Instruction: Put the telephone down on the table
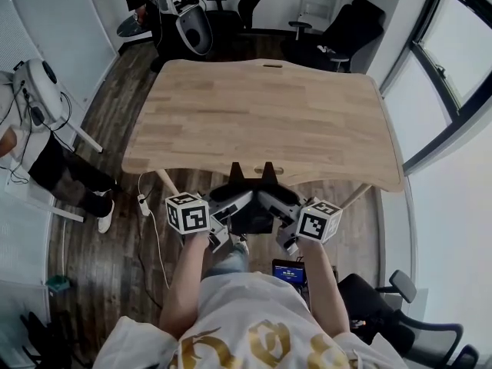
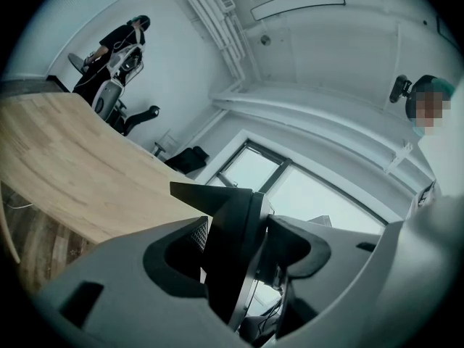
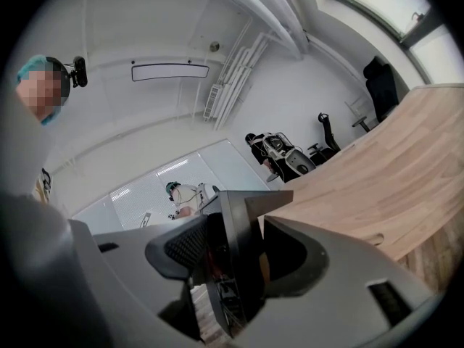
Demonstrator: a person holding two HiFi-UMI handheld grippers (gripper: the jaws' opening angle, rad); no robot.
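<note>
Black telephone (image 2: 226,220) is clamped edge-on between the pads of the left gripper (image 2: 239,252), jaws fairly wide on it, while the right gripper (image 3: 239,256) pinches its other side. Just ahead lies the wooden table (image 1: 261,106), with office chairs (image 1: 350,25) beyond it

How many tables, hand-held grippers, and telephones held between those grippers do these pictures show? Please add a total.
table: 1
grippers: 2, the left gripper and the right gripper
telephone: 1, black, clamped by both grippers
Total: 4
</note>
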